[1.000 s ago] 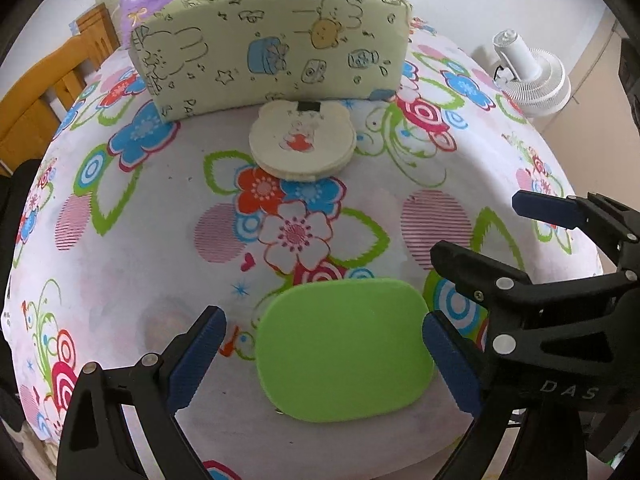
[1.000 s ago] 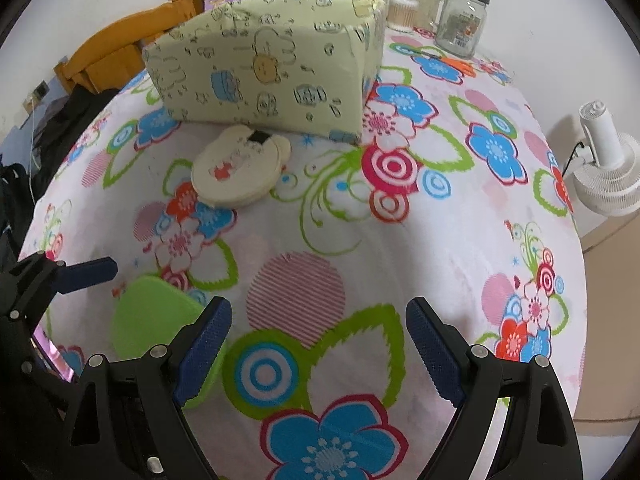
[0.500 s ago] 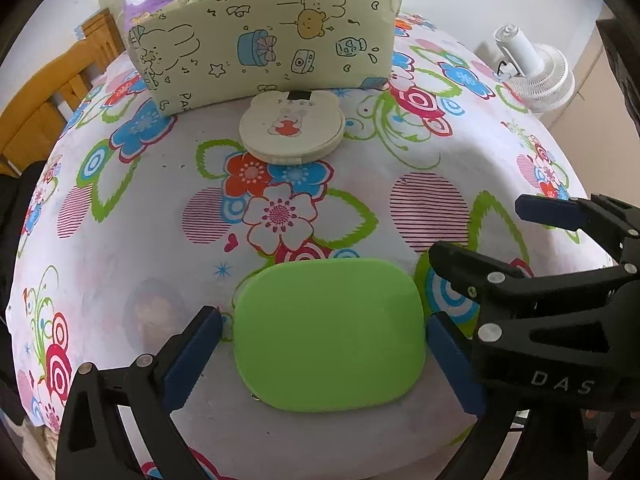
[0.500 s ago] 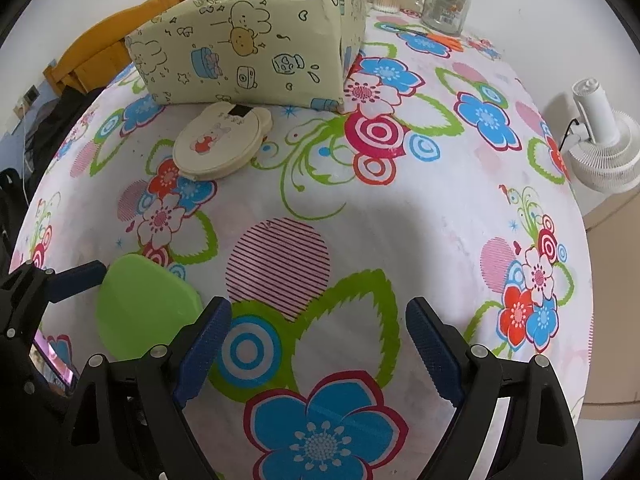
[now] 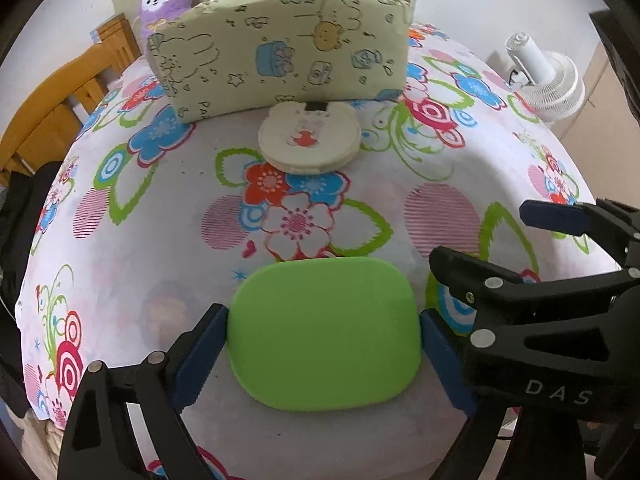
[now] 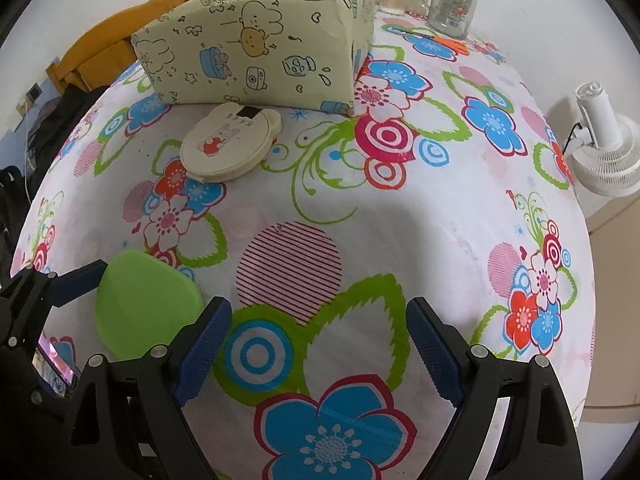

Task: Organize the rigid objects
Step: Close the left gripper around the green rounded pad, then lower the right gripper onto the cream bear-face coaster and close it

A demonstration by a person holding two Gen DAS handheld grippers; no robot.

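Near the table's (image 5: 132, 264) front edge, left gripper (image 5: 324, 332) clamped on green lid (image 5: 324, 332), right gripper (image 6: 318, 350) wide and empty, cream round case (image 5: 309, 141) untouched beside patterned box (image 5: 280, 48); organizing barely begun.

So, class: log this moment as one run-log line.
left gripper: fingers closed on green lid | right gripper: open, idle | lid above floral tablecloth

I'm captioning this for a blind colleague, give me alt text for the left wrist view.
The left gripper clamps a flat green lid by its two sides, above a floral tablecloth. Farther back, a round cream case lies before a cartoon-printed box; the empty right gripper sits at right.
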